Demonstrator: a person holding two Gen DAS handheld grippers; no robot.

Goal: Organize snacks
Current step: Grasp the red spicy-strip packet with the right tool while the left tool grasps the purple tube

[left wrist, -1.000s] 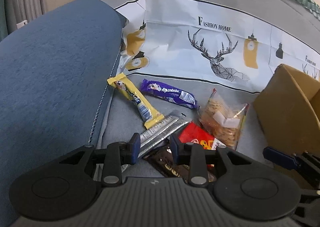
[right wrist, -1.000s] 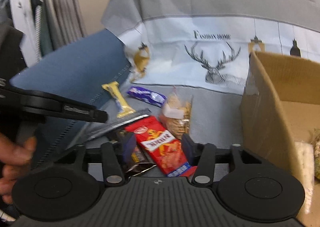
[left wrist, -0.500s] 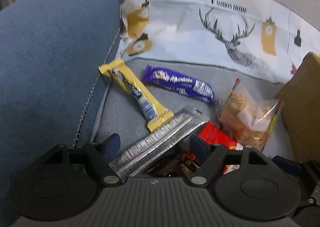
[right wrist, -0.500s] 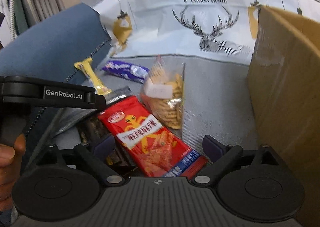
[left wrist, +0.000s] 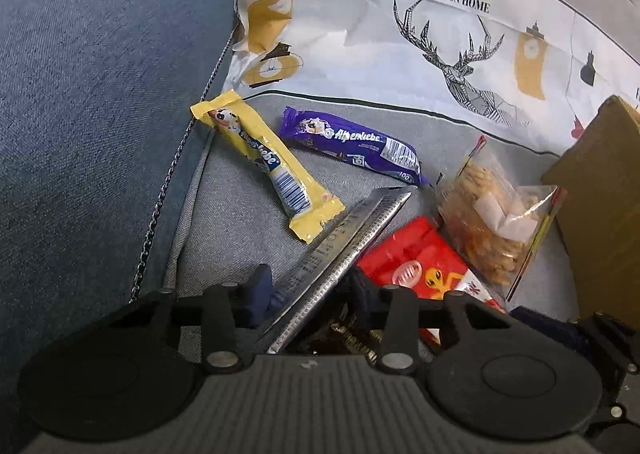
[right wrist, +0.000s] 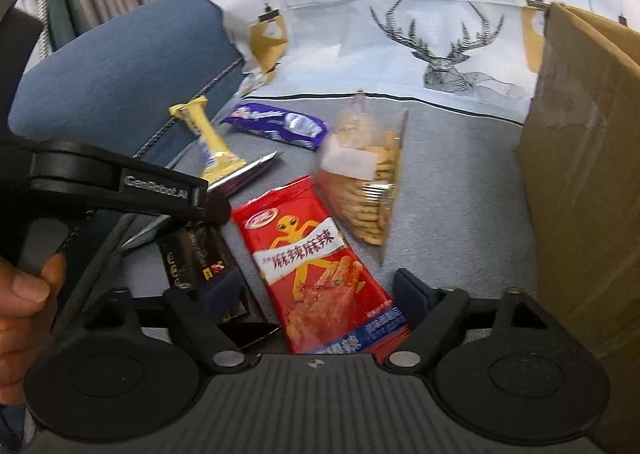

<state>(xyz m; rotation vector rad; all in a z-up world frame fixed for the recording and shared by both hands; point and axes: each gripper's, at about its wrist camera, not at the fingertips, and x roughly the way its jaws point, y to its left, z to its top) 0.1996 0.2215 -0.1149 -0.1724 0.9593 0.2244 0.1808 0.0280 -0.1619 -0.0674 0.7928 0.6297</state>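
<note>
Several snacks lie on a grey seat cover [left wrist: 240,246]. My left gripper [left wrist: 310,290] straddles the near end of a silver packet [left wrist: 348,238] that rests on a dark brown packet [right wrist: 192,258]. Its jaws are closing, with the pads close beside the packet's edges. My right gripper [right wrist: 316,292] is closing around a red spicy-snack packet [right wrist: 316,254]. Its left finger is over the dark packet, and a gap shows on that side. Farther off lie a yellow bar [left wrist: 264,161], a purple bar [left wrist: 352,141] and a clear bag of biscuits [left wrist: 488,221].
An open cardboard box [right wrist: 580,173] stands at the right, close to the right gripper. A blue armrest [left wrist: 100,113] rises at the left. A deer-print cover [left wrist: 440,45] hangs over the backrest. A person's hand [right wrist: 24,294] holds the left gripper's handle.
Both grippers came down and closer to the snacks. Each opened wide half a second ago and has since narrowed, the left around the silver packet, the right around the red one.
</note>
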